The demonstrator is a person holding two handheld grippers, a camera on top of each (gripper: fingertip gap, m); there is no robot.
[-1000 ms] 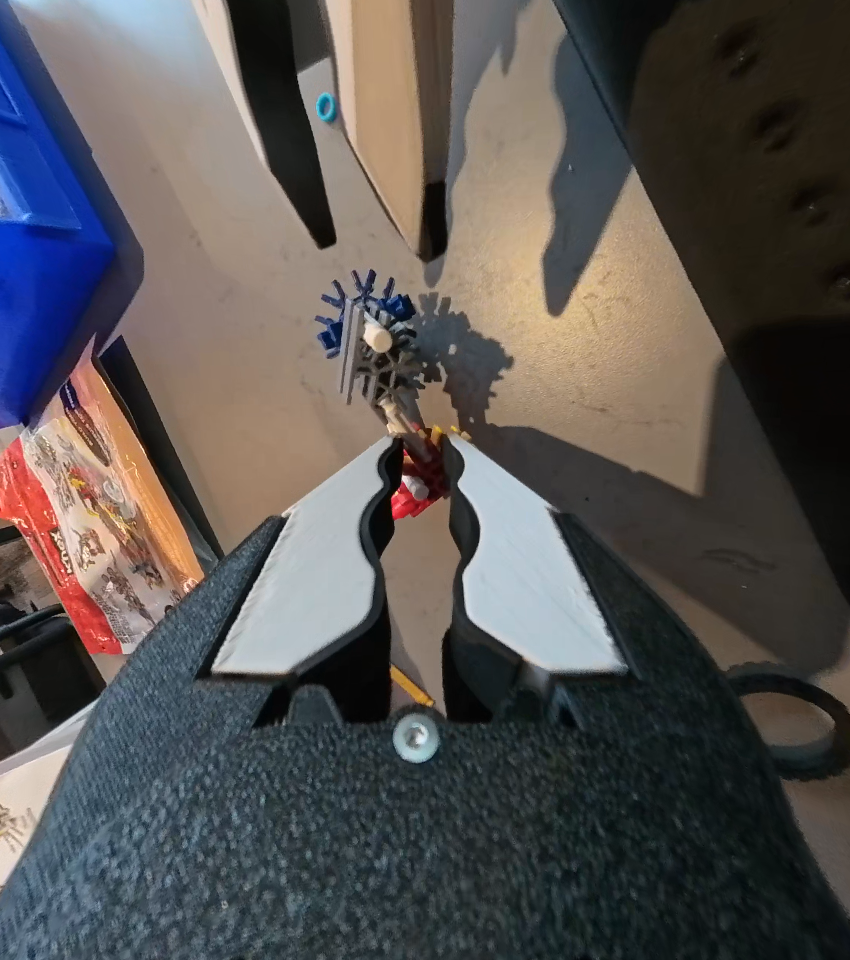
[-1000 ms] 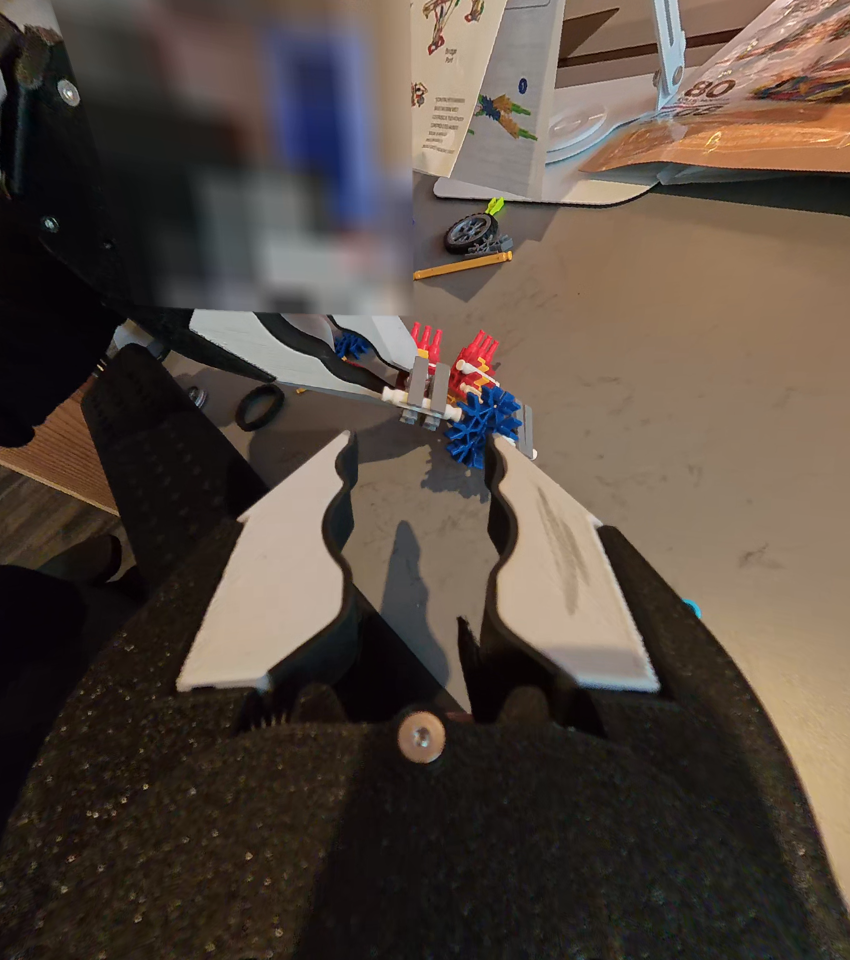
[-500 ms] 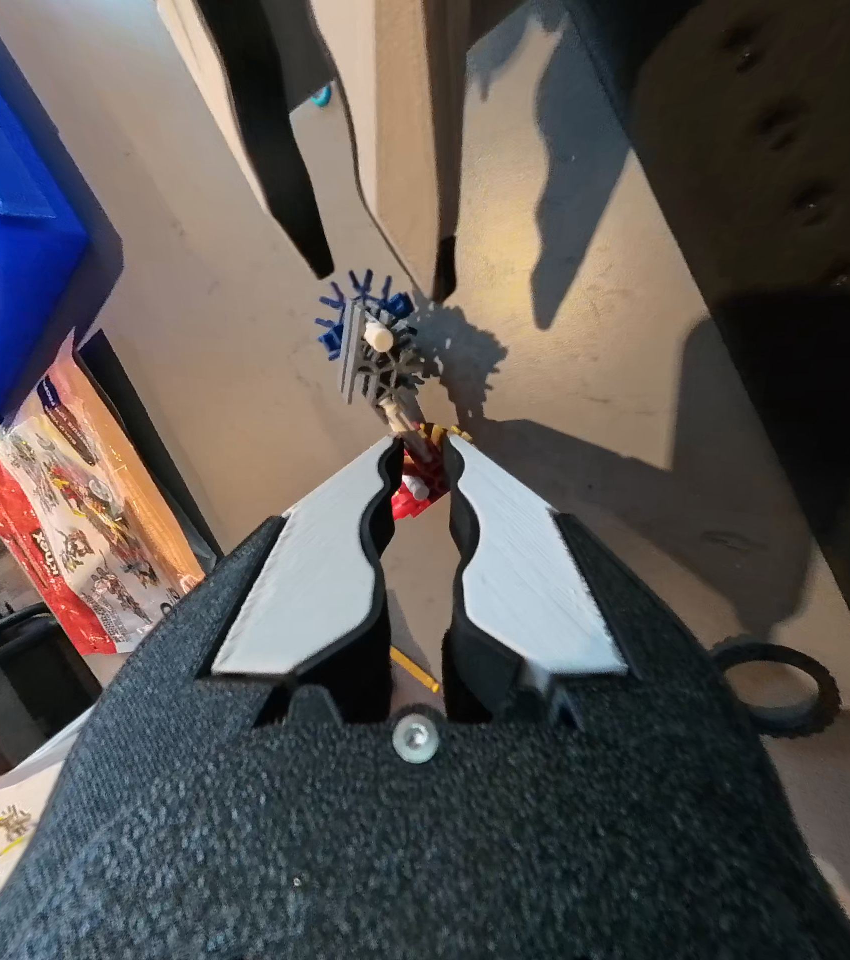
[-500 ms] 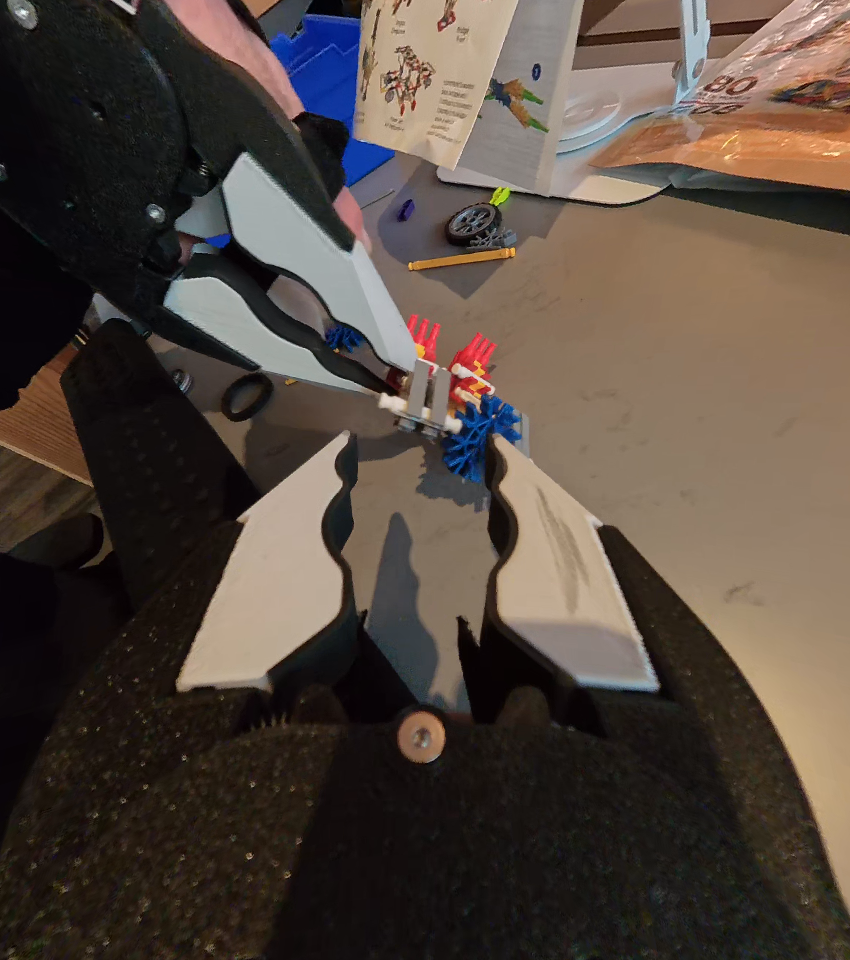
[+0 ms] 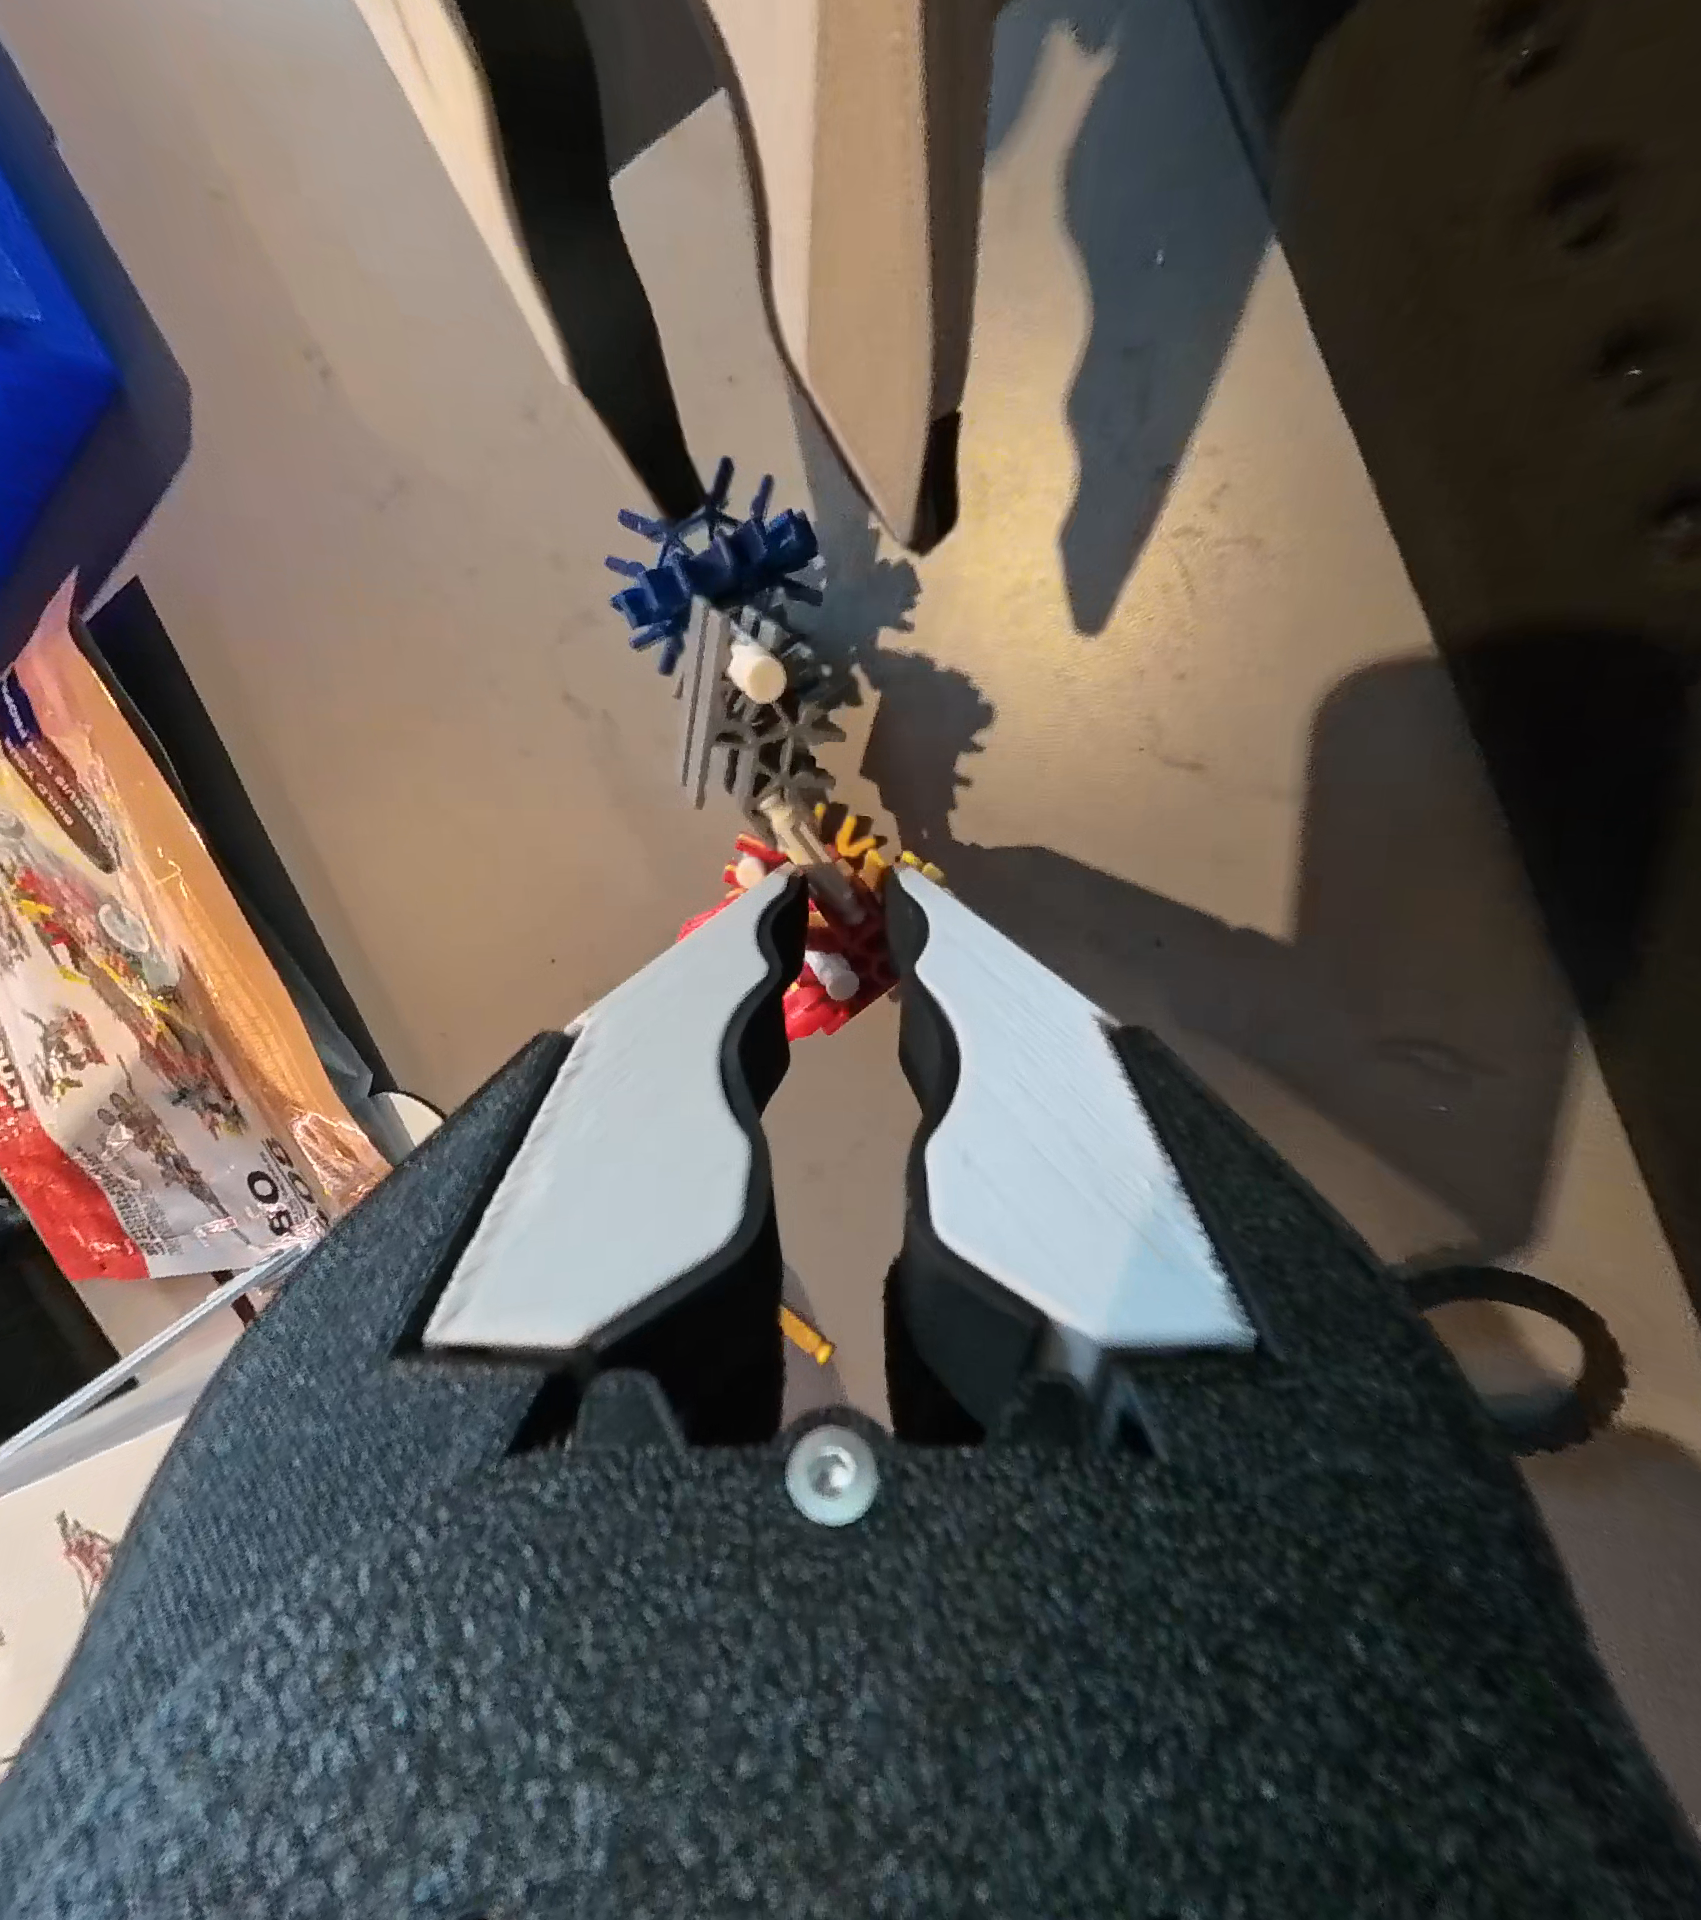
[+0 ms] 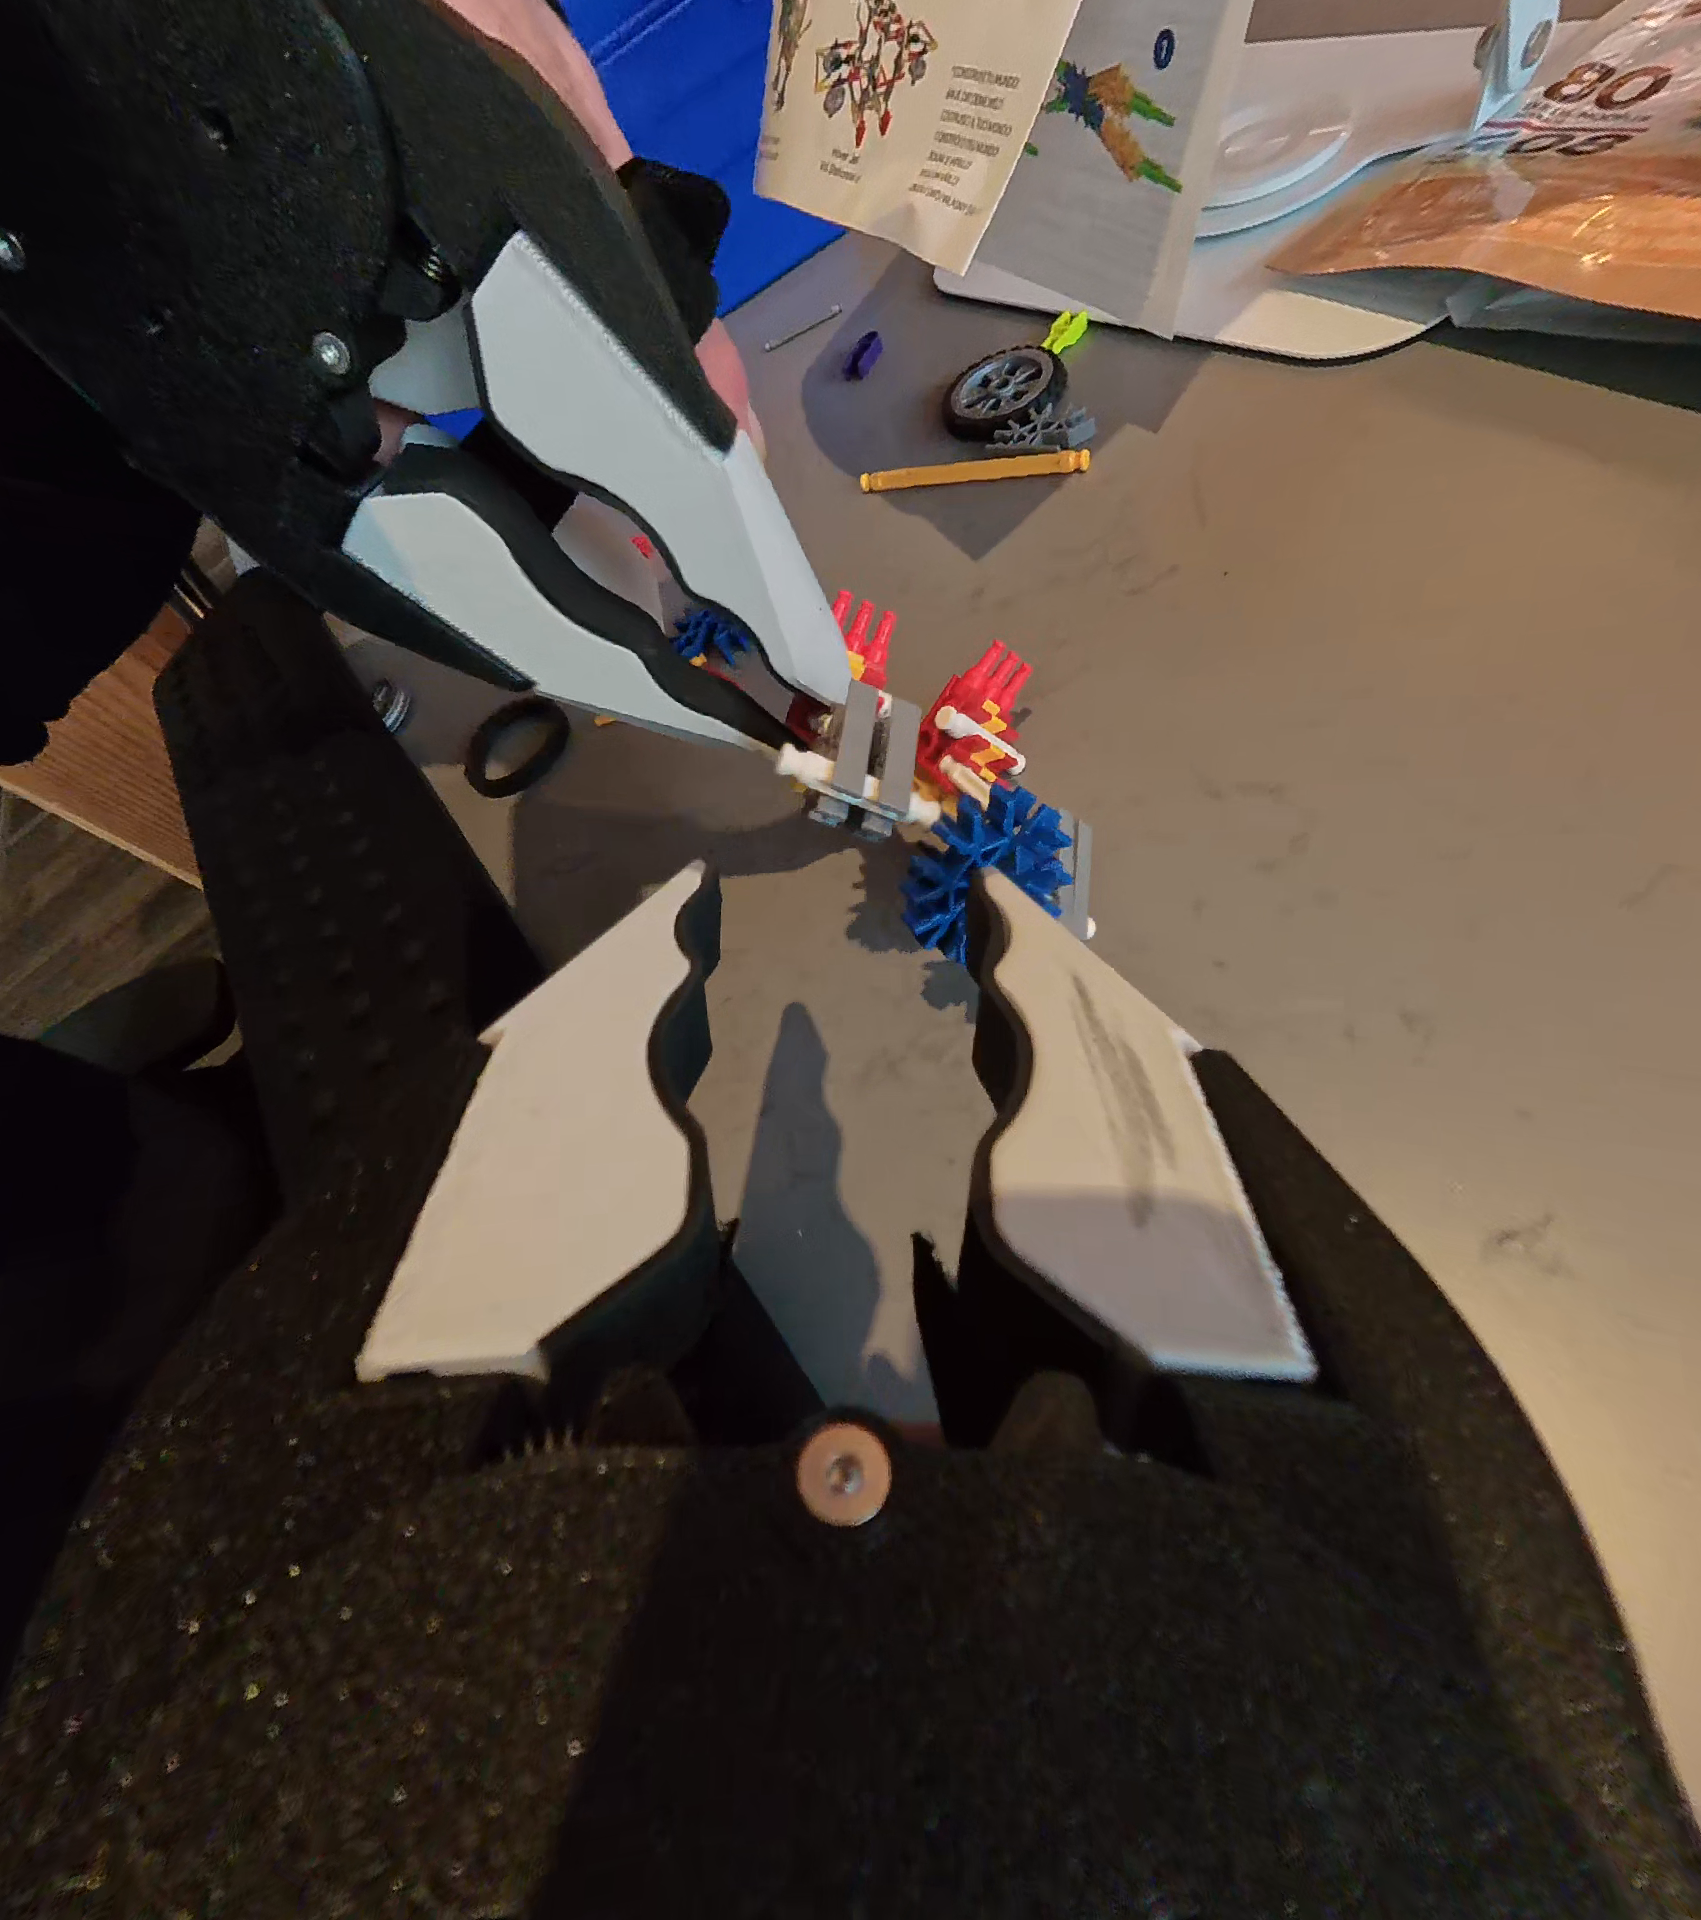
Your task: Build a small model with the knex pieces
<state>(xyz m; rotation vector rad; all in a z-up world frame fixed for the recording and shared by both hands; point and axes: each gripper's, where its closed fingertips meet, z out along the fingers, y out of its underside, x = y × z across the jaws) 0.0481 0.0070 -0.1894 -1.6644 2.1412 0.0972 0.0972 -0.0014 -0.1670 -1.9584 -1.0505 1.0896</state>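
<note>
Toy assembly [image 5: 773, 748] of red, grey and blue connector pieces sits clamped in my left gripper [image 5: 844, 883] above the table [image 6: 1448, 831]; my right gripper [image 6: 841, 883] gapes empty, one fingertip [image 6: 991, 894] beside its blue connector [image 6: 991, 852].

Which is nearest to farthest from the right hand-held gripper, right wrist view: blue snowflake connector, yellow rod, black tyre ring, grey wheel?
From the right hand-held gripper:
1. Blue snowflake connector, touching its right fingertip.
2. Black tyre ring, left.
3. Yellow rod, ahead.
4. Grey wheel, just behind the rod.
</note>
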